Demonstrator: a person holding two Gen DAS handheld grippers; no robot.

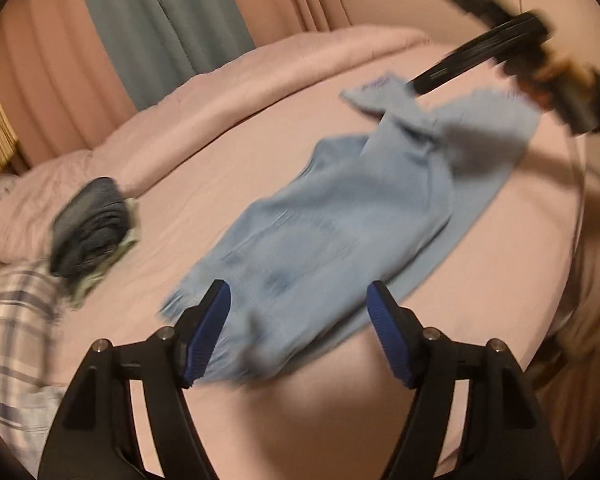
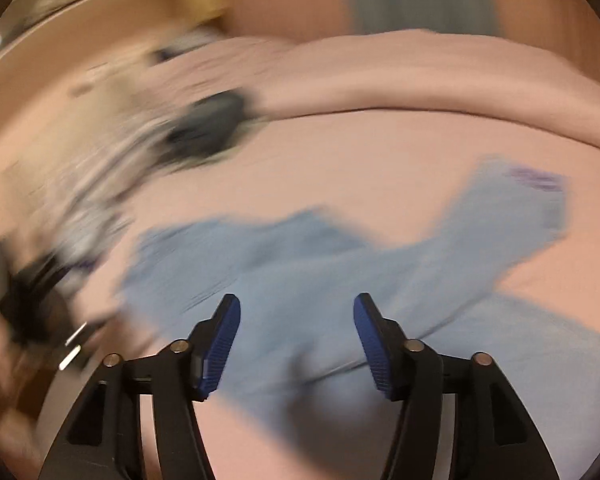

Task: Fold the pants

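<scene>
Light blue pants (image 1: 340,216) lie spread and rumpled on a pink bed sheet (image 1: 228,168). My left gripper (image 1: 298,312) is open and empty, hovering over the near end of the pants. The right gripper (image 1: 412,84) shows blurred at the far end of the pants in the left wrist view. In the right wrist view the pants (image 2: 320,276) lie below my open, empty right gripper (image 2: 297,320). Both views are motion-blurred.
A dark folded garment (image 1: 90,224) lies on a pale cloth at the left, next to plaid fabric (image 1: 16,320). A rolled pink duvet (image 1: 260,76) runs along the far side. Curtains (image 1: 160,20) hang behind. The dark garment also shows in the right wrist view (image 2: 212,124).
</scene>
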